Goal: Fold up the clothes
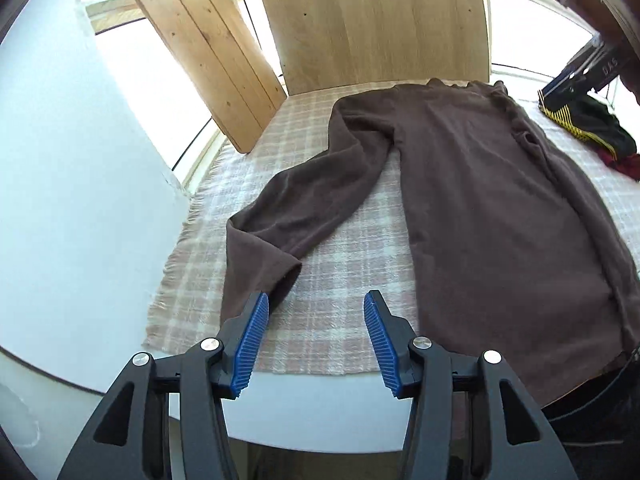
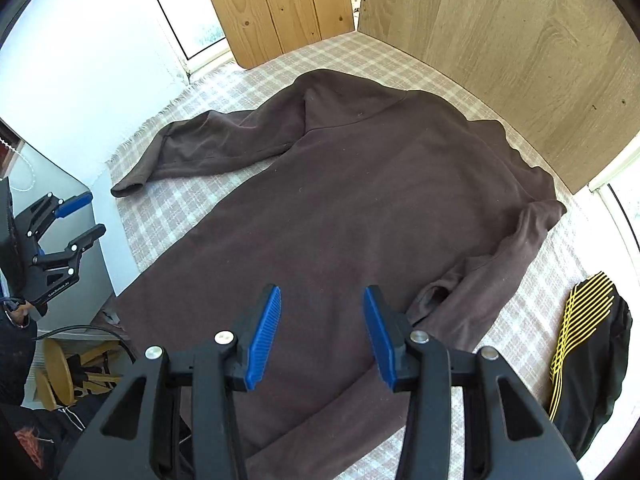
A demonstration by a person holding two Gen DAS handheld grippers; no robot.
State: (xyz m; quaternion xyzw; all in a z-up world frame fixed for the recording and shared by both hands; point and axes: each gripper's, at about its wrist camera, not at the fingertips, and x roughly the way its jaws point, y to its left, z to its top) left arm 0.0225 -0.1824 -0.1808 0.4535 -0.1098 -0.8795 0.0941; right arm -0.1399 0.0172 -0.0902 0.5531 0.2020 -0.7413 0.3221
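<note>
Brown sweater (image 2: 352, 216) spread flat on the checked blanket (image 1: 320, 320) over the table, left gripper (image 1: 316, 312) and right gripper (image 2: 322, 304) both released and empty, only the right view showing the folded-in sleeve (image 2: 500, 264), black-and-yellow garment (image 2: 588, 360) beside it

A sweater (image 2: 360, 208) lies flat on a blanket (image 2: 152, 216) covering the counter; another garment (image 2: 592, 360) lies right of it.
</note>
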